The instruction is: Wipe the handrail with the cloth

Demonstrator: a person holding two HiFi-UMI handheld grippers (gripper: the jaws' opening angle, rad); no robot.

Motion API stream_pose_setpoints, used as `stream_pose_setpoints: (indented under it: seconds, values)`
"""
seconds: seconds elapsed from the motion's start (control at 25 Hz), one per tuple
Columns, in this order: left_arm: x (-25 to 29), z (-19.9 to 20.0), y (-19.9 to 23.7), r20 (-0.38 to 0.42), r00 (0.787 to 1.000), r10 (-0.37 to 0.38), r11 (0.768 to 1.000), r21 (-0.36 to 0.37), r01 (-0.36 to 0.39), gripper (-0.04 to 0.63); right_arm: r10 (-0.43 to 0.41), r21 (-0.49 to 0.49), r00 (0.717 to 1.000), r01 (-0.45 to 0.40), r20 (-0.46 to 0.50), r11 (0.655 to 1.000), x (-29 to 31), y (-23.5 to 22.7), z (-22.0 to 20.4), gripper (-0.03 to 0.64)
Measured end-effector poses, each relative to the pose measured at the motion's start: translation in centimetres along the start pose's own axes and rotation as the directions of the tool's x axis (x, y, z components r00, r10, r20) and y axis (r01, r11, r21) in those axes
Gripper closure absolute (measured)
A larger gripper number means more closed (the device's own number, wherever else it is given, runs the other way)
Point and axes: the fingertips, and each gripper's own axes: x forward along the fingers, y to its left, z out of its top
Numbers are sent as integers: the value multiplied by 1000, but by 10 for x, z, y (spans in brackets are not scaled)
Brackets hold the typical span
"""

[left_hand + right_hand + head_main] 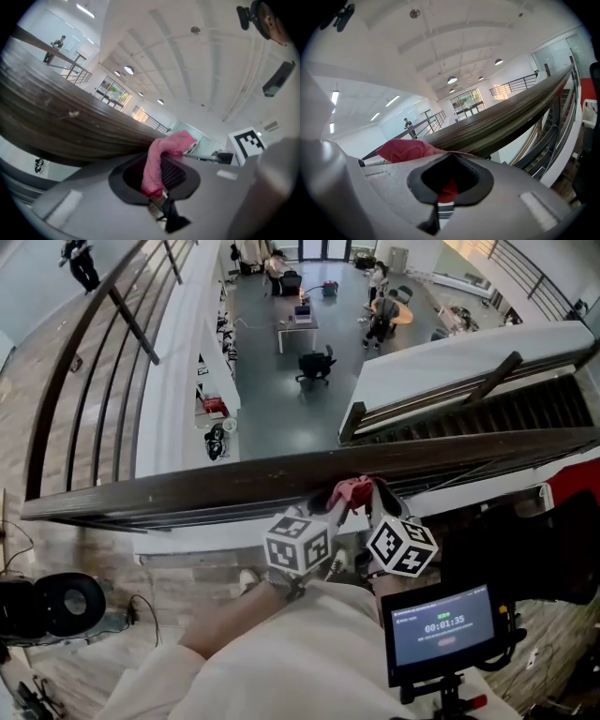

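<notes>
Left gripper [330,505] and right gripper [375,495] fingers both pinch the cloth [353,487] at the handrail [187,487], so wiping looks barely started, with long stretches probably left.

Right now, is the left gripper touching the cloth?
Touching. In the left gripper view, the cloth is pinched between the jaws of the left gripper.
</notes>
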Motion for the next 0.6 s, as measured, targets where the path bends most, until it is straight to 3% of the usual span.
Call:
stream_pose_setpoints:
  seconds: [0.6]
  values:
    - [-62, 22, 43, 83, 994, 67, 996, -65, -61, 538, 86, -15, 994, -87, -66, 996, 19, 73, -24, 617]
